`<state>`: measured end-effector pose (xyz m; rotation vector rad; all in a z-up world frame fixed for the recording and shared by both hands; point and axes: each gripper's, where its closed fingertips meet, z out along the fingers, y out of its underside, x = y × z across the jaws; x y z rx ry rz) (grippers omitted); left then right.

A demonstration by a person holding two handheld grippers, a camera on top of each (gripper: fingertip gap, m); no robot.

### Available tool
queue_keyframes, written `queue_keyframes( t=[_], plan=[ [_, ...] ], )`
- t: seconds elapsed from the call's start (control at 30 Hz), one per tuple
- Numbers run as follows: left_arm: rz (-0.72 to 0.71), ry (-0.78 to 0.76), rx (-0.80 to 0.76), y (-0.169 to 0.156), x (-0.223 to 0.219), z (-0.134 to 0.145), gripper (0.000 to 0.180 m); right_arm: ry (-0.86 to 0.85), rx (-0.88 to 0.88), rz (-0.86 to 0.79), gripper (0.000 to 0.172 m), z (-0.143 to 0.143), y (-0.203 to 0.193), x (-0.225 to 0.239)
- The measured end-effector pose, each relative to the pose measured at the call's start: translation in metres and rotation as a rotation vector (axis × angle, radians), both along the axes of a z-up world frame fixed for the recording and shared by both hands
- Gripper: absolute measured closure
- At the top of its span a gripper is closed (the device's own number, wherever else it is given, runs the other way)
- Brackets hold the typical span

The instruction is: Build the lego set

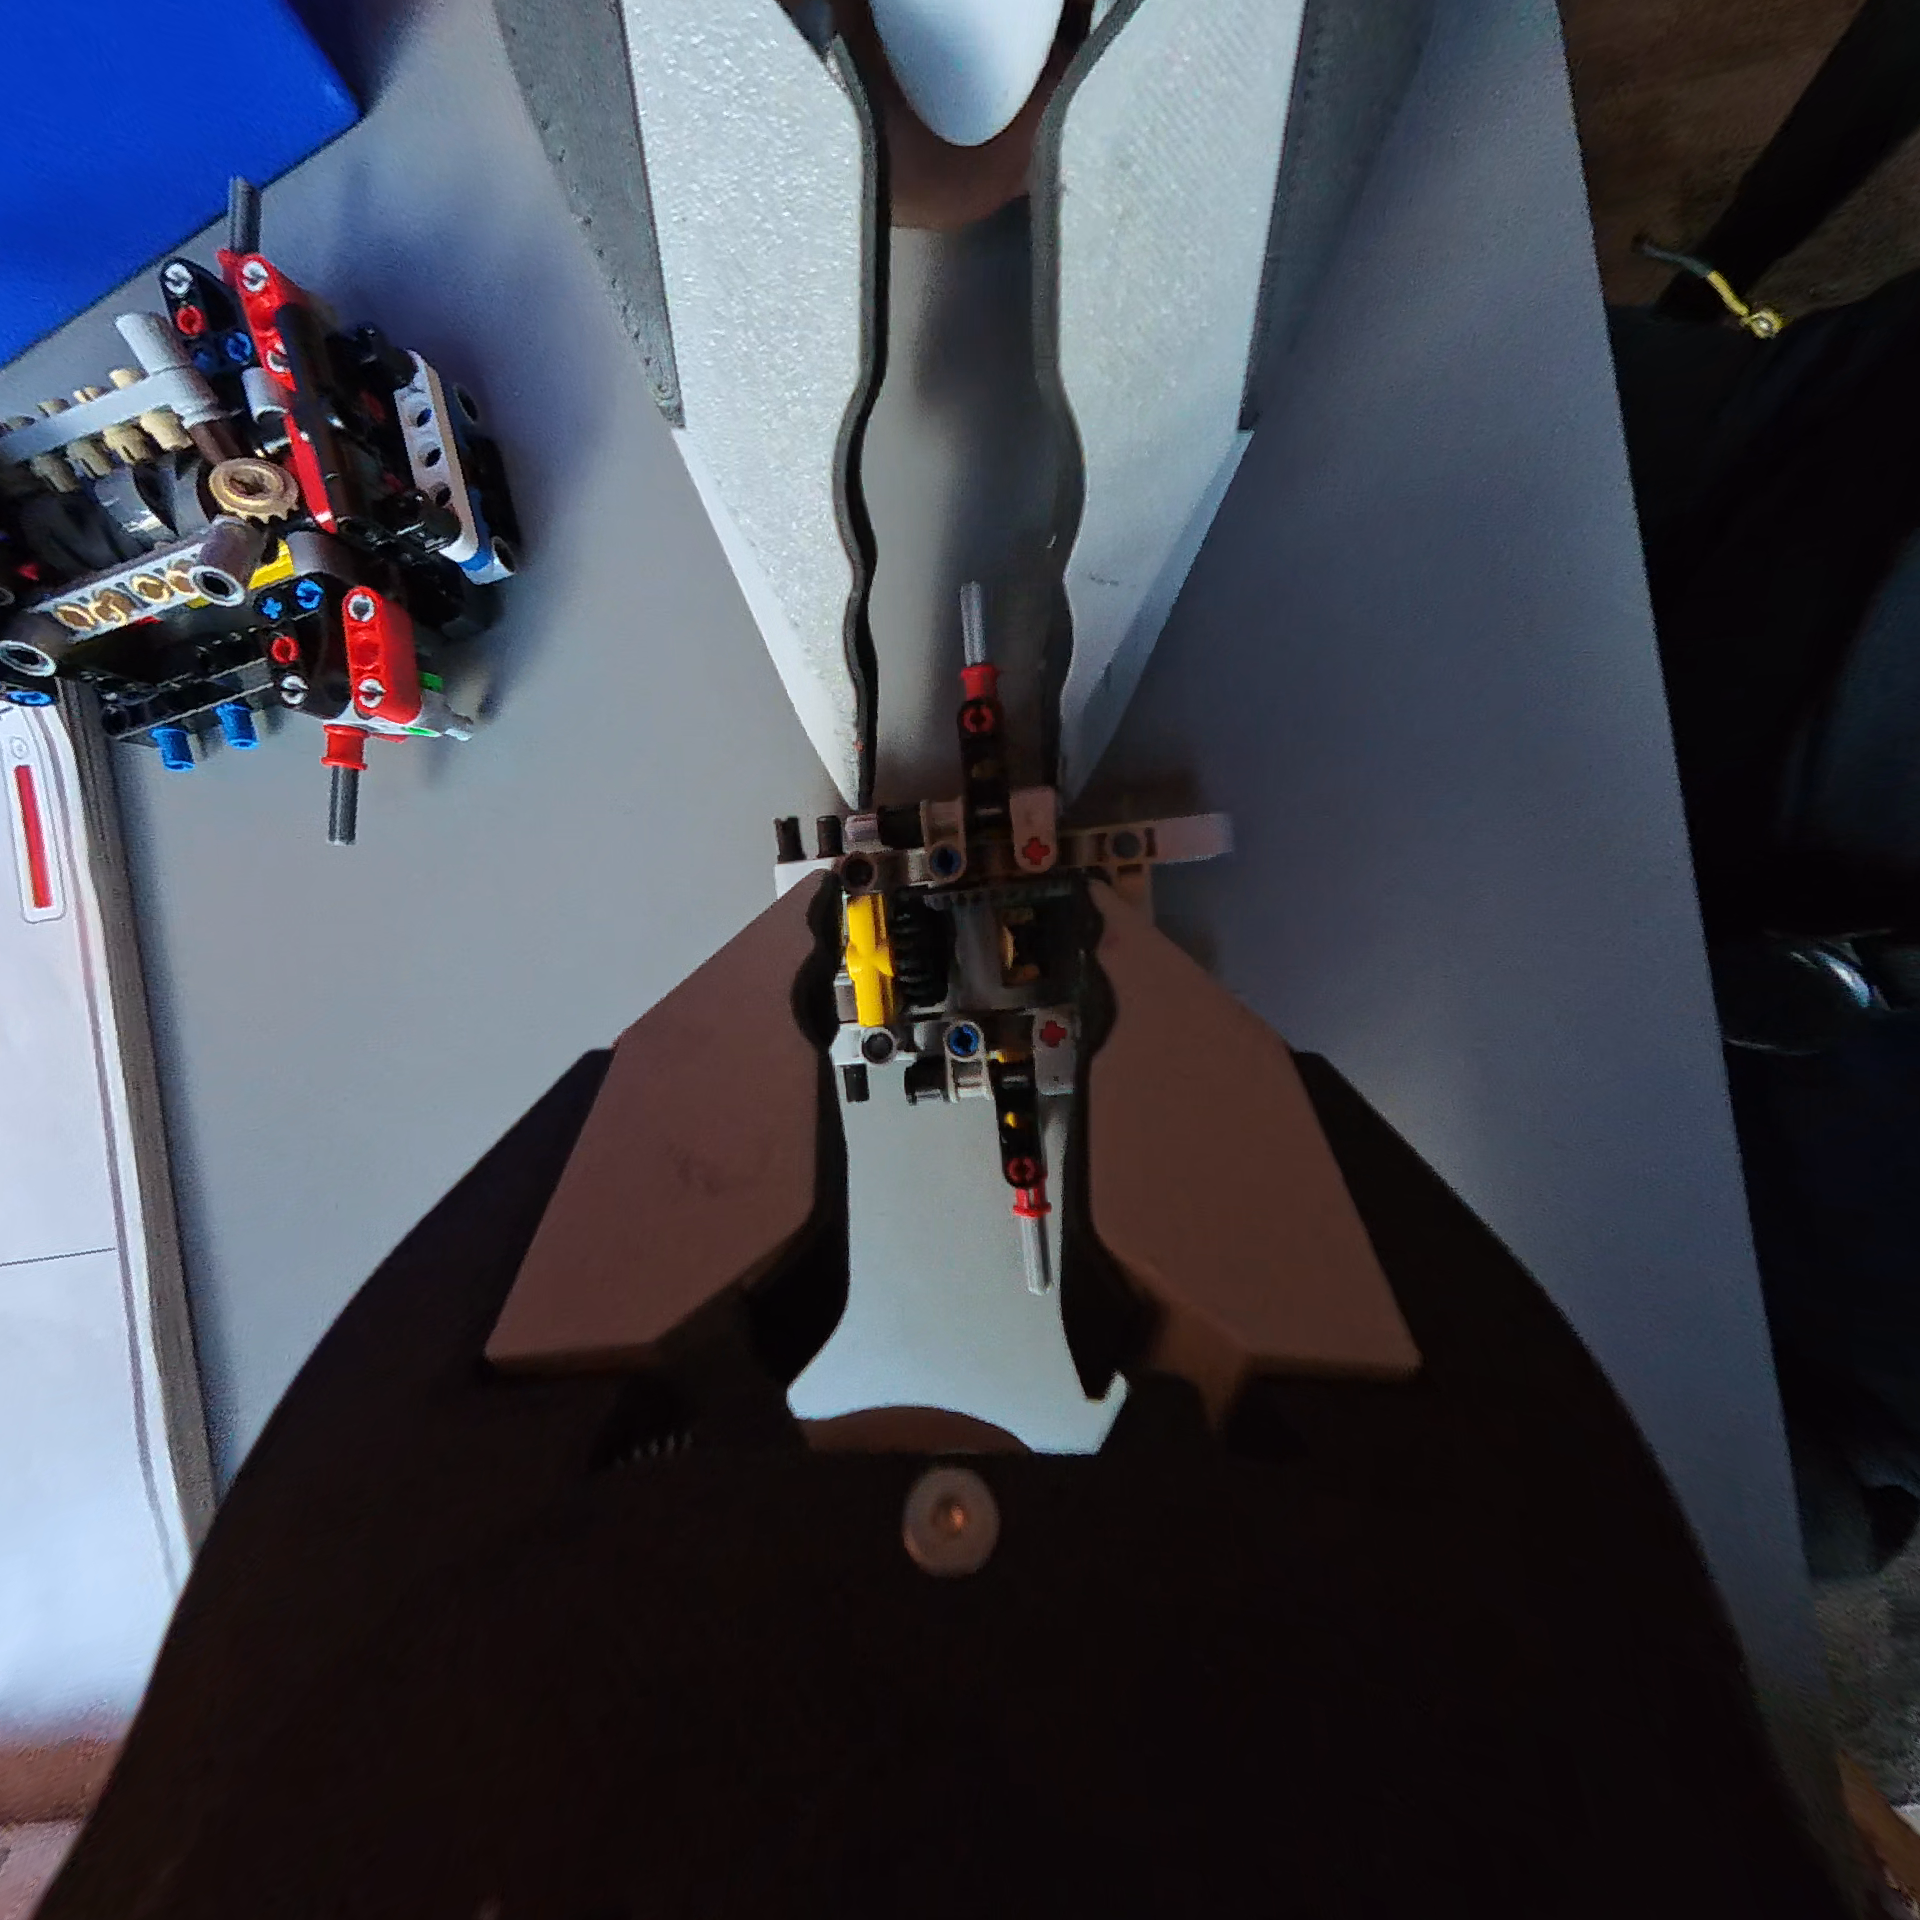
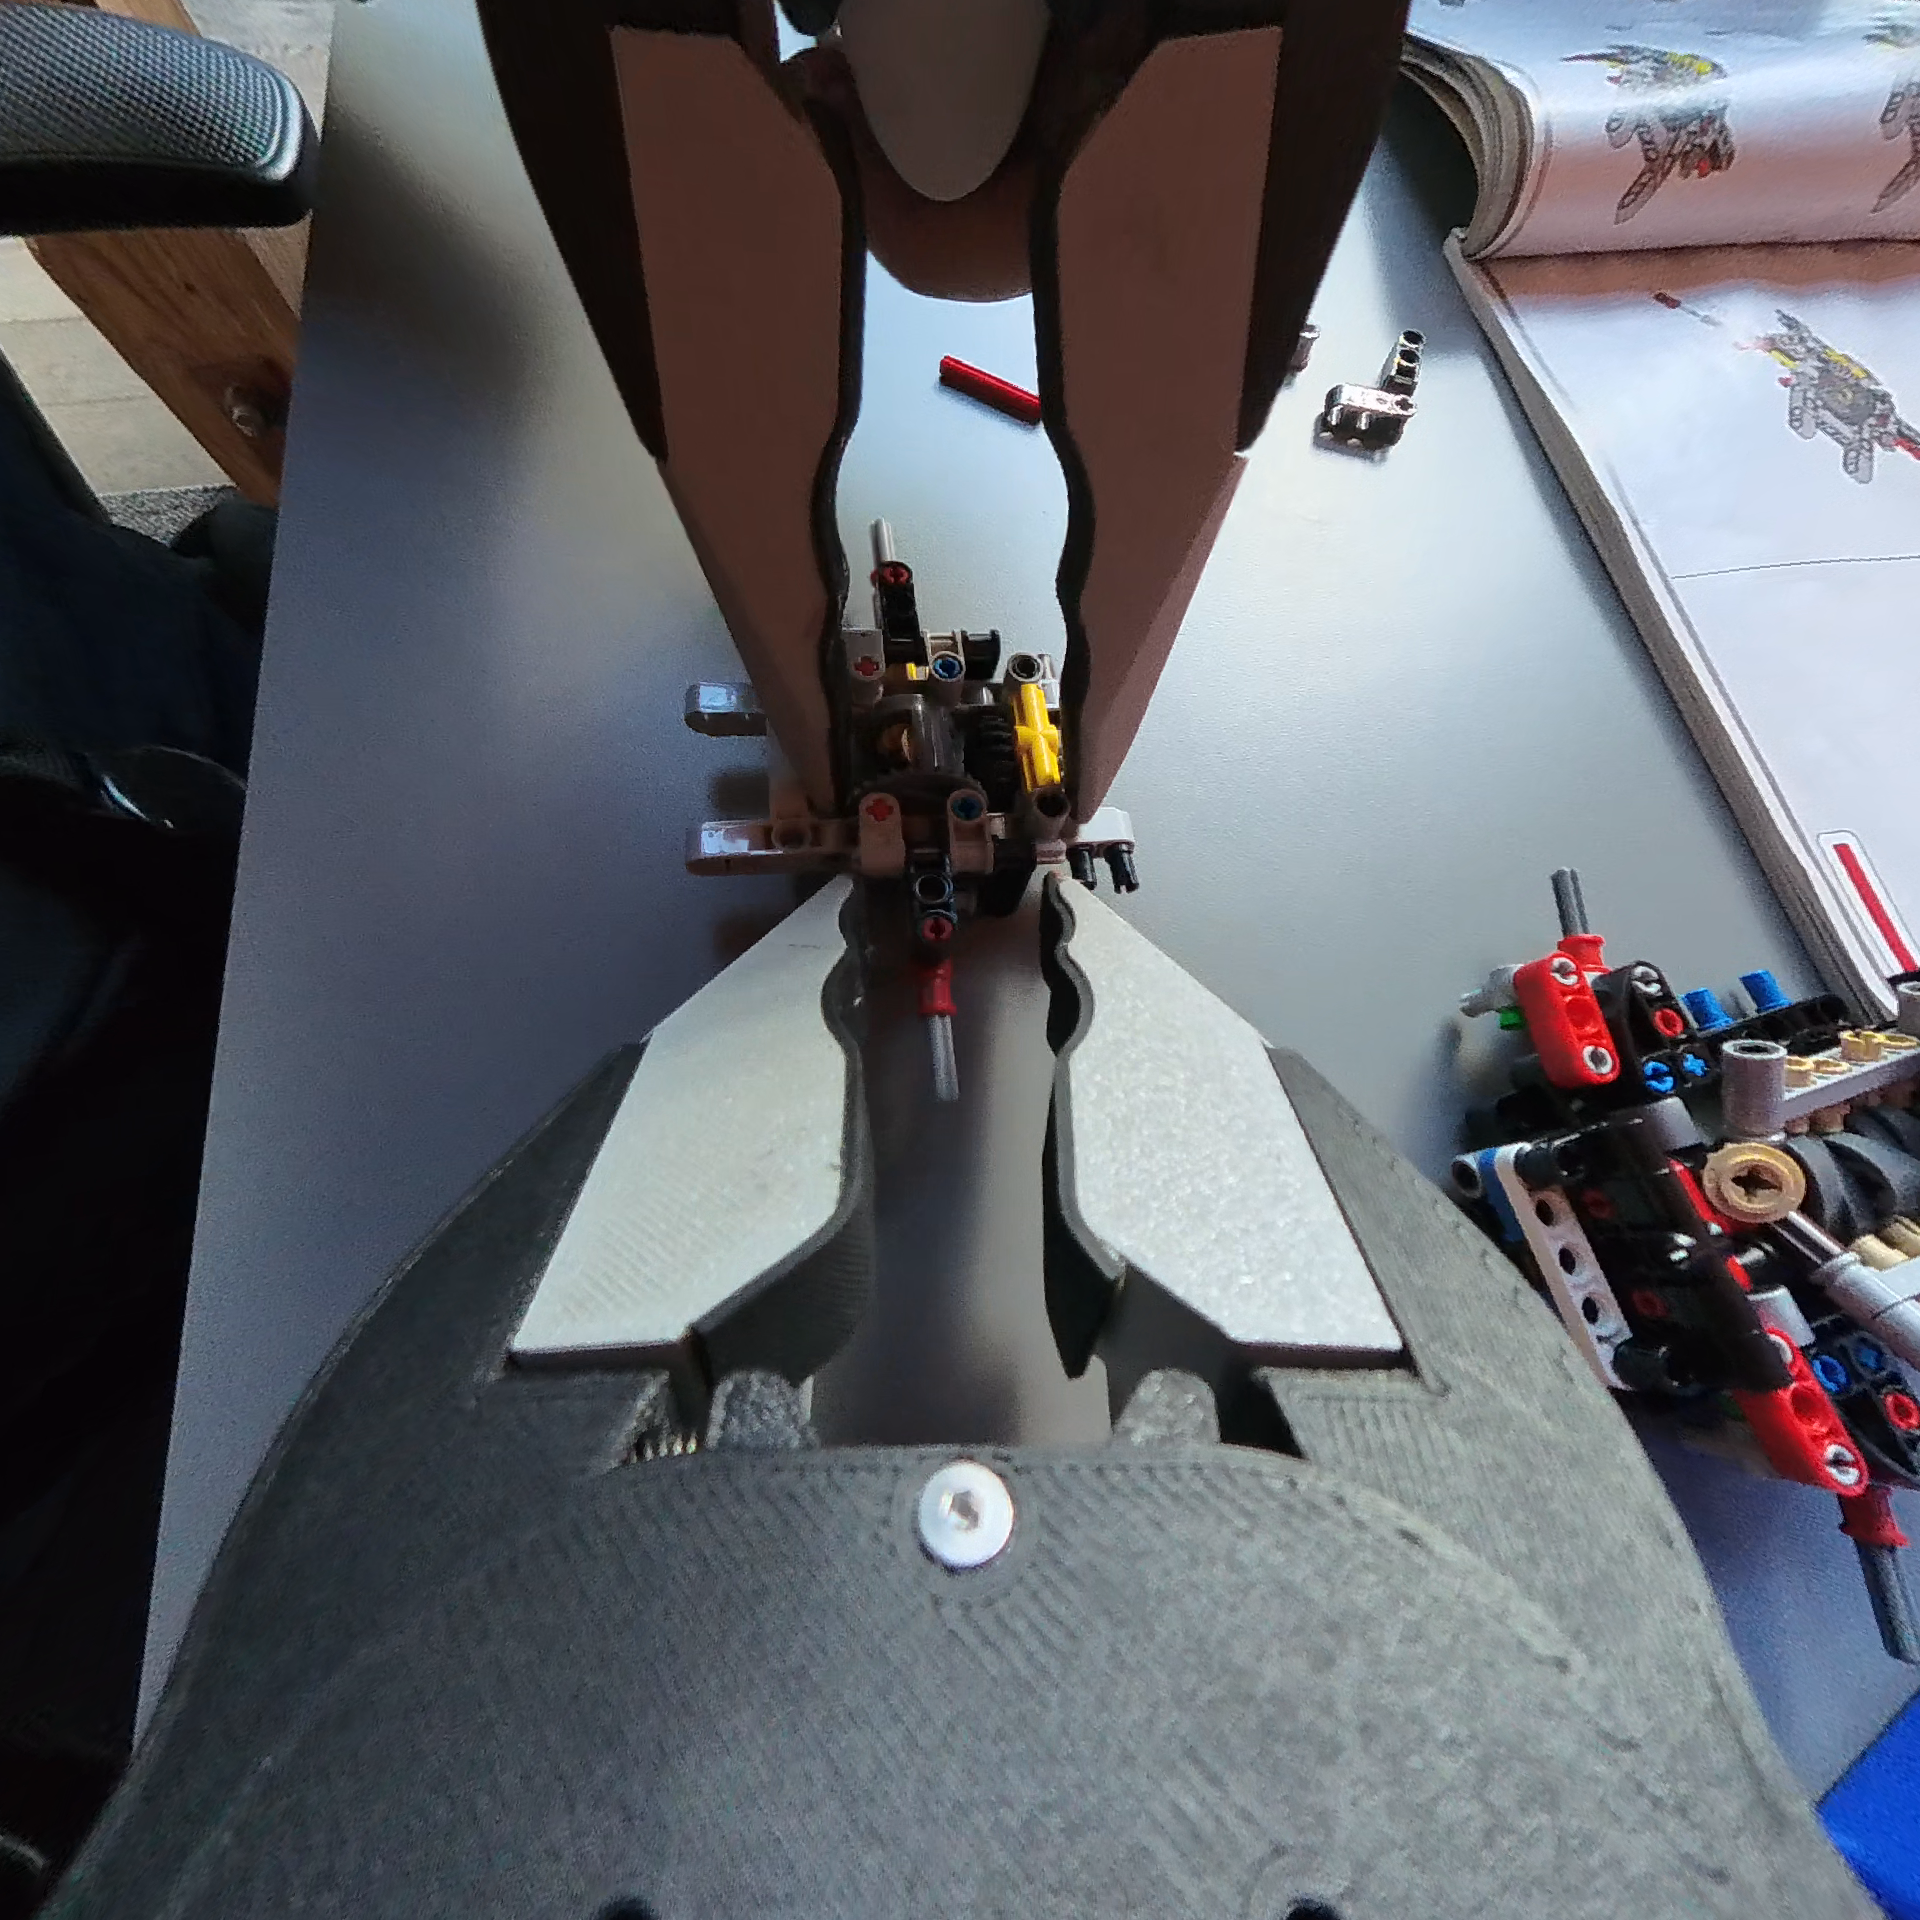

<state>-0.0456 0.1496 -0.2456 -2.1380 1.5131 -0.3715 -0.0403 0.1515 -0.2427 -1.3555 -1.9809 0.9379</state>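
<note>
Left wrist view looks down its own two brownish fingers, and the left gripper (image 1: 961,904) has them clamped on a small brick-built gear assembly (image 1: 966,966) of grey beams, a yellow connector, black gears and blue and red pins. One pad presses the yellow side, the other the opposite flank. The assembly sits low over the grey table (image 1: 623,935), squarely between the two grippers, which face each other nose to nose. The right gripper (image 2: 945,899) has its pale fingers either side of the thin black arm (image 2: 928,904) that sticks out of the assembly and ends in a red bush and grey axle. That arm lies nearer one wavy pad, with clear space to the other, so these jaws are not gripping anything, and their tips stand just at the assembly's outer beam. A larger red, black and white brick-built model (image 1: 260,520) lies well apart. Beyond it lie an open instruction booklet (image 2: 1714,468), a loose red axle (image 2: 987,390) and a grey connector (image 2: 1371,400).
</note>
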Motion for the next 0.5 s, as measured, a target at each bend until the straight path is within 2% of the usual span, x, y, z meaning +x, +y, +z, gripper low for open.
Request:
queue_keyframes(
  t=[0.2, 0.5],
  plan=[
    [-0.036, -0.014, 0.061, -0.005, 0.003, 0.001, 0.139, 0.010, 0.012, 0.039, 0.135, 0.001, -0.004, 0.001],
    [-0.085, -0.046, 0.132, -0.010, 0.003, 0.001, 0.140, 0.023, 0.042, 0.099, 0.137, 0.001, -0.012, -0.001]
  ],
)
